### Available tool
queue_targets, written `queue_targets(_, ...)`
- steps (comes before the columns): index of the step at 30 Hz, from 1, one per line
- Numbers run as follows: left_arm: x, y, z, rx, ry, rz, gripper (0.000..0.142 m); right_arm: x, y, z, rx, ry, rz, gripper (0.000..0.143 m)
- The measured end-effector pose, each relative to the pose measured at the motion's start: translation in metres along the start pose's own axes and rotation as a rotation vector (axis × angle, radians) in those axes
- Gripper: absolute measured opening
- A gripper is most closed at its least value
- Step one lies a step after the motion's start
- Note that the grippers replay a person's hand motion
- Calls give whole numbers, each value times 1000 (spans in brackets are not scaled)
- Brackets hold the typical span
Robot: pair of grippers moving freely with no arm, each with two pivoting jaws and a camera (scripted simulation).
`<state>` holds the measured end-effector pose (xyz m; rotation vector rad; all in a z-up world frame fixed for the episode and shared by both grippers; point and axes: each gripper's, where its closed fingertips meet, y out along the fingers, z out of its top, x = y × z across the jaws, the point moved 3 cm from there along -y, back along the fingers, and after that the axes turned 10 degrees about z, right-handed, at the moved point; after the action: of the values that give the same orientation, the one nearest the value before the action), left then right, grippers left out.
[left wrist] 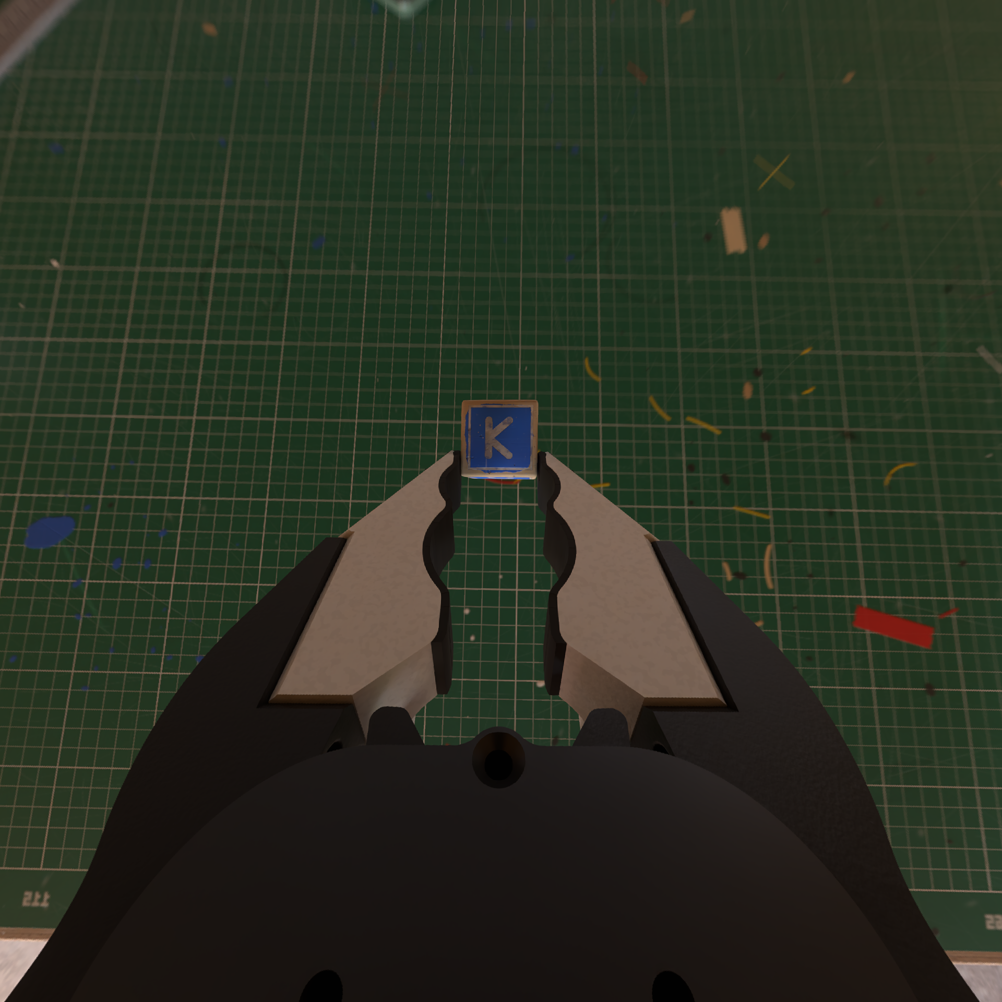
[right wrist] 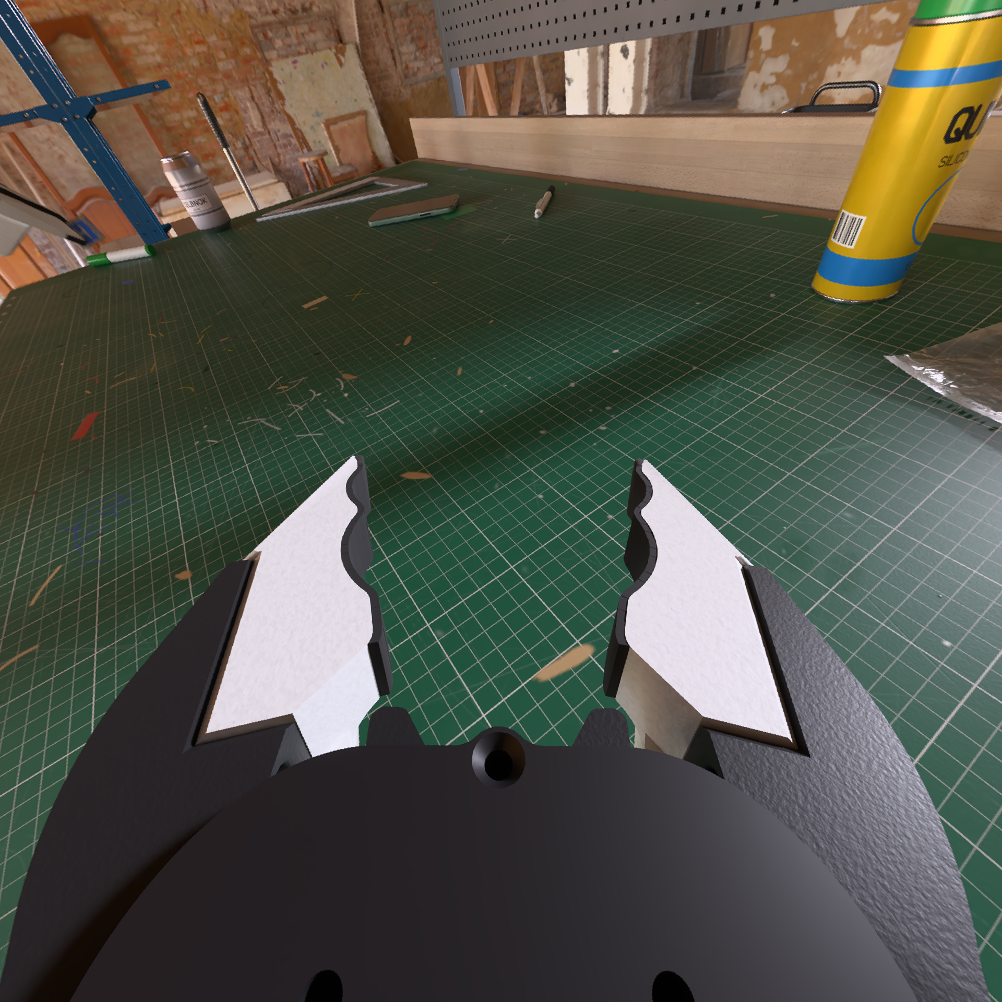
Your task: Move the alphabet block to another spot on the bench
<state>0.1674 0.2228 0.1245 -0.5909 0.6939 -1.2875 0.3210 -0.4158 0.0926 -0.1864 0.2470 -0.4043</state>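
Note:
The alphabet block point(left wrist: 499, 439) is a small wooden cube with a blue top face bearing a pale letter. In the left wrist view it sits between the tips of my left gripper point(left wrist: 499, 463), which is shut on its two sides over the green cutting mat point(left wrist: 244, 303). I cannot tell whether the block rests on the mat or hangs just above it. My right gripper point(right wrist: 499, 461) is open and empty, low over the mat point(right wrist: 488, 336). The block does not show in the right wrist view.
A tall yellow spray can point(right wrist: 911, 162) stands at the right, with a foil sheet point(right wrist: 959, 379) in front of it. A phone point(right wrist: 415, 210), a pen point(right wrist: 544, 201), a metal square point(right wrist: 347, 195), a grey can point(right wrist: 195, 190) and a green marker point(right wrist: 120, 255) lie far off. A wooden board point(right wrist: 650, 146) closes the back.

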Motion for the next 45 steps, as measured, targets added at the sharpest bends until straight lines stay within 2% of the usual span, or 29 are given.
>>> queue_targets(12,14,48,-18,-162,67,-18,28,-2,5,-4,-34,-9,14,94)
queue_targets(25,24,68,-36,-331,43,-54,28,-2,4,-2,-29,-8,19,94)
queue_targets(35,22,72,-39,-344,77,-19,28,-2,5,-1,-23,-7,24,95)
queue_targets(39,11,60,-38,-323,65,8,61,-2,3,0,-11,-5,26,96)
queue_targets(45,-26,-9,14,-81,-22,-1,77,-2,3,1,-4,-9,28,96)
